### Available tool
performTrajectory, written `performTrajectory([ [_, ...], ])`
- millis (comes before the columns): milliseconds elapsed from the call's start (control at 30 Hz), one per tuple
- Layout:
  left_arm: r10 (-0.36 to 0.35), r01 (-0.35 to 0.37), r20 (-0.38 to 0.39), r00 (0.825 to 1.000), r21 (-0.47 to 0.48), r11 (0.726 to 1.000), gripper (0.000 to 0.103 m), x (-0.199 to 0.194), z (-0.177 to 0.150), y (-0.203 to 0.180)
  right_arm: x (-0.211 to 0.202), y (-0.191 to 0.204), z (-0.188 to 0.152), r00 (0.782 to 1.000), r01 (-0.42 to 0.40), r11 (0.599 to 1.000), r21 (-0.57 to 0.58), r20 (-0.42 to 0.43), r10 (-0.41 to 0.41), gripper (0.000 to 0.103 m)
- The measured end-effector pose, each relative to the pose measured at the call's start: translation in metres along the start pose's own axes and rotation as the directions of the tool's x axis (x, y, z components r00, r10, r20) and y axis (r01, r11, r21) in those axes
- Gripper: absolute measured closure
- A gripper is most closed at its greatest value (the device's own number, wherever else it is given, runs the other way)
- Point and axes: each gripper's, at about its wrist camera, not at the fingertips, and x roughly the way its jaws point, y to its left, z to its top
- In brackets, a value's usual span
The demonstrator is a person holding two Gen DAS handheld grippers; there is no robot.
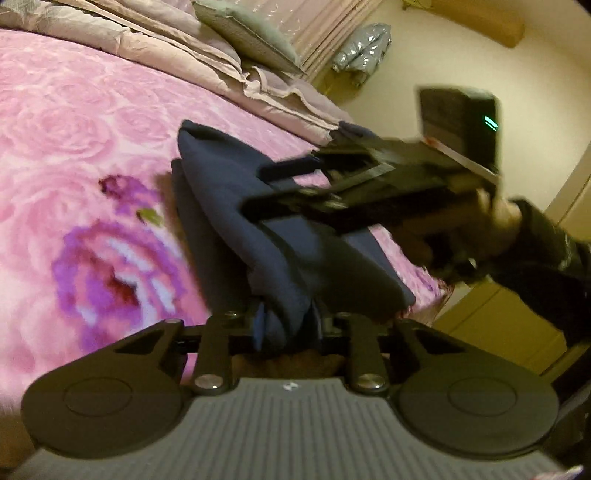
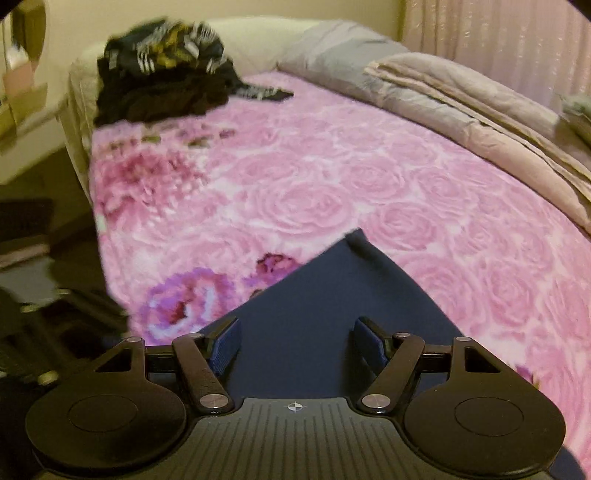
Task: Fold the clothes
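Both tools meet the navy garment (image 1: 236, 206): left tool (image 1: 286, 325) clamped on it, right tool (image 2: 295, 341) spread above

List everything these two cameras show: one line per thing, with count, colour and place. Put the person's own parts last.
Navy garment: one, dark blue, on the bed's near part, bunched between the left tongs.
Floral blanket: one, pink with purple flowers, covering the bed.
Folded quilt: one, mauve-grey, along the bed's far edge by the curtain.
Clothes pile: one heap, black with yellow and white, at the far end of the bed.
Curtain: one, pale pink, behind the quilt.
Cushion: one, grey-green, on the quilt.
Silver bag: one, shiny grey, on the floor.
Left tongs: black, shut on the garment.
Right tongs: black with blue pads, open over the garment.
Right hand: one, gripping the right tool.
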Motion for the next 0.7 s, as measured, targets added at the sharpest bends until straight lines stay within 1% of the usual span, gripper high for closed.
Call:
performTrajectory([
  [100,-0.002,0.003,0.024,1.0,-0.063,0.998,0.08,-0.005,-0.007,0.005,0.015,-0.005,0.001,0.999,0.005,1.0,0.005,-0.035,-0.005,0.032],
  [167,-0.008,0.012,0.039,0.999,-0.108,0.994,0.071,-0.006,-0.008,0.01,0.014,-0.005,0.003,0.999,0.003,1.0,0.005,-0.038,-0.003,0.032],
  [267,-0.008,0.012,0.03,1.0,-0.117,0.993,0.071,-0.003,-0.01,0.011,0.016,-0.001,0.004,0.999,0.004,1.0,-0.016,-0.054,-0.005,0.032],
  [367,0.02,-0.016,0.03,0.999,-0.114,0.993,0.077,-0.003,-0.012,0.006,0.031,-0.004,0.006,0.996,0.024,1.0,-0.006,-0.088,-0.024,0.032],
  [400,0.028,-0.024,0.032,0.999,-0.119,0.993,0.077,-0.004,-0.013,0.004,0.036,-0.008,0.007,0.996,0.02,0.999,0.025,-0.089,-0.018,0.032],
  [467,0.045,-0.041,0.033,0.998,-0.124,0.991,0.079,-0.006,-0.015,0.002,0.048,-0.019,0.01,0.997,0.017,0.995,0.095,-0.079,-0.01,0.032],
  [600,0.071,-0.067,0.023,0.997,-0.115,0.991,0.081,-0.008,-0.019,-0.001,0.06,-0.032,0.017,0.998,0.04,0.984,0.172,-0.052,-0.032,0.032],
  [700,0.091,-0.089,0.01,0.996,-0.103,0.991,0.086,-0.008,-0.019,-0.002,0.06,-0.048,0.02,0.999,0.048,0.964,0.261,-0.021,-0.044,0.032],
])
